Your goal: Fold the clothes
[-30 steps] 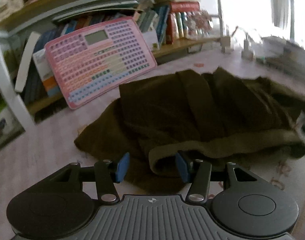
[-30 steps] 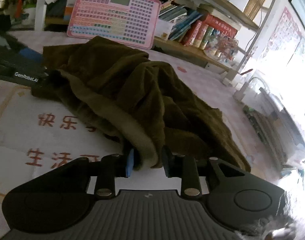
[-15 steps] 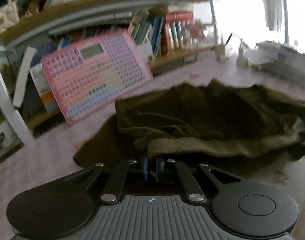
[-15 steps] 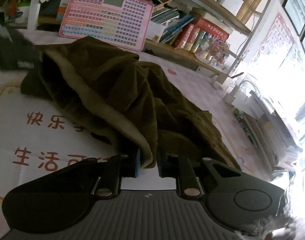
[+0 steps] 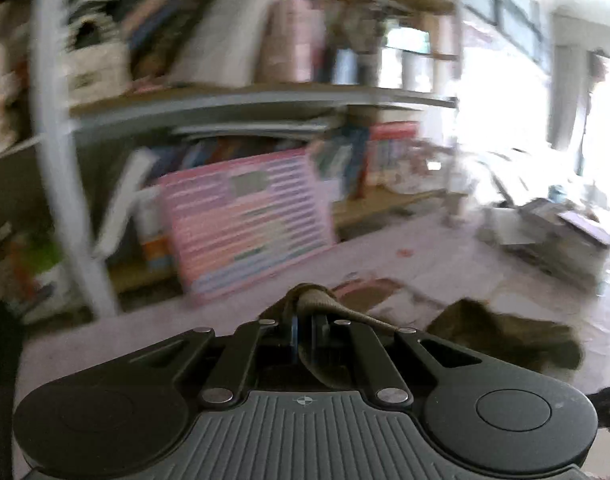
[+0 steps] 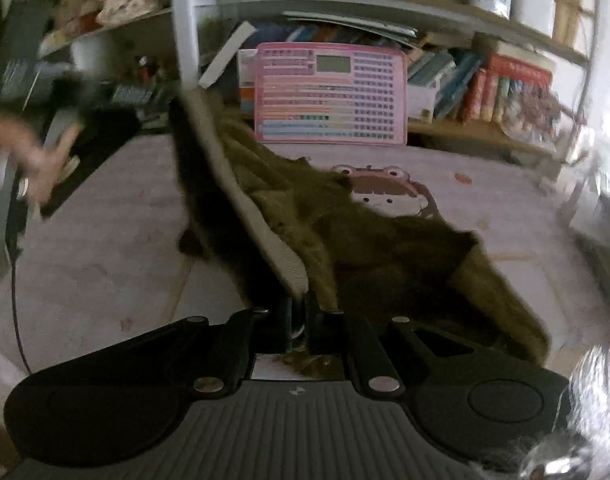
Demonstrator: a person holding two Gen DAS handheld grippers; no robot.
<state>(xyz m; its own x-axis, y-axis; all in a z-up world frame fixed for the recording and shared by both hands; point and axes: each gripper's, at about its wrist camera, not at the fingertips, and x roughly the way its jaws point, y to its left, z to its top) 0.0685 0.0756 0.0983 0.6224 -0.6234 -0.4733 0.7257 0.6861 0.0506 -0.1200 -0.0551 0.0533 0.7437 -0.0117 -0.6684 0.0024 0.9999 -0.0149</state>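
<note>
No writing is legible in either view; the lettering on the book spines and on the pink chart is too blurred to read. A shelving unit (image 6: 385, 0) packed with books and boxes fills the background, with a white upright post (image 6: 183, 20) in front of it. A pink tabletop (image 6: 105, 240) carrying a cartoon-face print (image 6: 389, 192) spans the foreground. A pink grid chart (image 6: 331, 94) with a small grey screen leans against the lower shelf. At the left edge of the right wrist view a blurred hand (image 6: 33, 160) holds the other device. The dark olive-brown garment (image 6: 365, 240) is lifted off the tabletop at its pale ribbed hem (image 6: 261, 224), which is stretched taut between the two tools, while the rest trails on the surface. The left tongs (image 5: 303, 334) are clamped on the hem; the right tongs (image 6: 299, 320) are closing, with the hem pinched between their pads.
</note>
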